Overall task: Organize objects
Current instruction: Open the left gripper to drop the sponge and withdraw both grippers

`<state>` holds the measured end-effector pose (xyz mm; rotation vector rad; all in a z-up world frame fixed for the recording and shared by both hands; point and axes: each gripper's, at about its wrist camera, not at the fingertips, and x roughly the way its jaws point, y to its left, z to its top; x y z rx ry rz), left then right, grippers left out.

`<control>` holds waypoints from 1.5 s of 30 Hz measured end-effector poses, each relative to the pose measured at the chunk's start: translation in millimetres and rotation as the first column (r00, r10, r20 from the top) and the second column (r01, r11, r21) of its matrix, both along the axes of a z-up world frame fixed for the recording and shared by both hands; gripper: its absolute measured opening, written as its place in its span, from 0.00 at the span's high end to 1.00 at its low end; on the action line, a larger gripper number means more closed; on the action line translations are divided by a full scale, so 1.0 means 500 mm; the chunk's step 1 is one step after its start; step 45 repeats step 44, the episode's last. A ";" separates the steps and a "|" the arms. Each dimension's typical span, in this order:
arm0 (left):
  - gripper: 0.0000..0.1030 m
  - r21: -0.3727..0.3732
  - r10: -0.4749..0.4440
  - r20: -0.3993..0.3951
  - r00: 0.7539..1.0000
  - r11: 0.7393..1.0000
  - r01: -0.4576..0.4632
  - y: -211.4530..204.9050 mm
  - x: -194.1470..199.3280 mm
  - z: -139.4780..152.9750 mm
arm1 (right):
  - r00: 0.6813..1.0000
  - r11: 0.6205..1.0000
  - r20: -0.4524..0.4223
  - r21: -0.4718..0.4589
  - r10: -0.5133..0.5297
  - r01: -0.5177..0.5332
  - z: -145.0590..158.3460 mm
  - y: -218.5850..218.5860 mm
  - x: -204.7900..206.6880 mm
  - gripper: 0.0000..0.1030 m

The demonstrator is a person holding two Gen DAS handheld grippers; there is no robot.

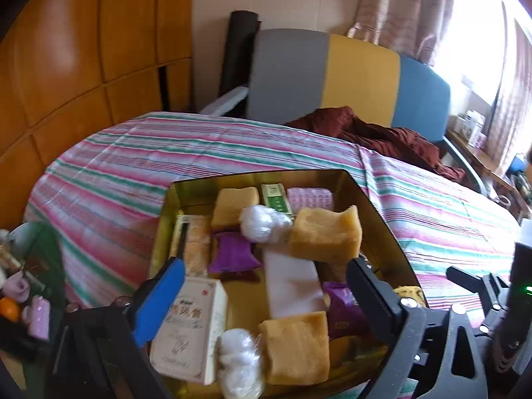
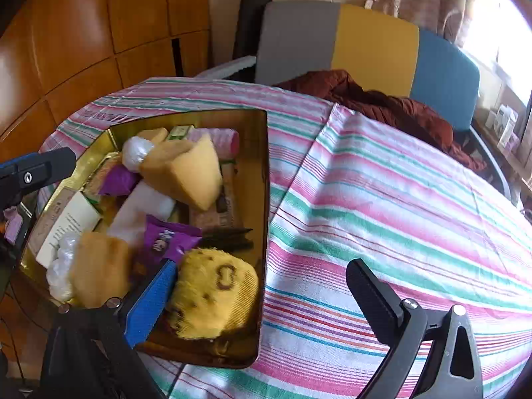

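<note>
The left gripper [image 1: 262,279] hangs over the gold tin [image 1: 382,206] with its jaws spread wide and nothing between the pads; its blue finger sits above a white carton [image 1: 189,329] at the tin's near left corner, the black finger over the near right side. The right gripper [image 2: 262,286] is likewise wide open and empty, straddling the tin's right wall: its blue finger is inside, just beside a fuzzy yellow toy [image 2: 212,296] in the near right corner, its black finger out over the striped cloth [image 2: 399,183].

Only the right wrist view shows that toy fully; the left view catches just a sliver behind its black finger. Only the left view shows the cluttered shelf [image 1: 23,286] off the bed's left edge.

The tin sits near the cloth's left edge, crowded with tan sponge blocks [image 1: 327,232], purple packets [image 1: 232,254] and white plastic wads [image 1: 262,222]. A dark red garment [image 2: 382,106] lies at the far edge before a grey, yellow and blue headboard [image 2: 372,43].
</note>
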<state>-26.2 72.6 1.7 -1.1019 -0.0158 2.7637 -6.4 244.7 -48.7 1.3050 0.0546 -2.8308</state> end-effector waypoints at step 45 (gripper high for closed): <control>0.00 -0.027 0.182 -0.020 0.983 0.983 -0.183 -0.031 0.095 -0.008 | 0.998 1.000 -0.060 -0.007 -0.007 0.006 0.046 -0.048 0.056 0.00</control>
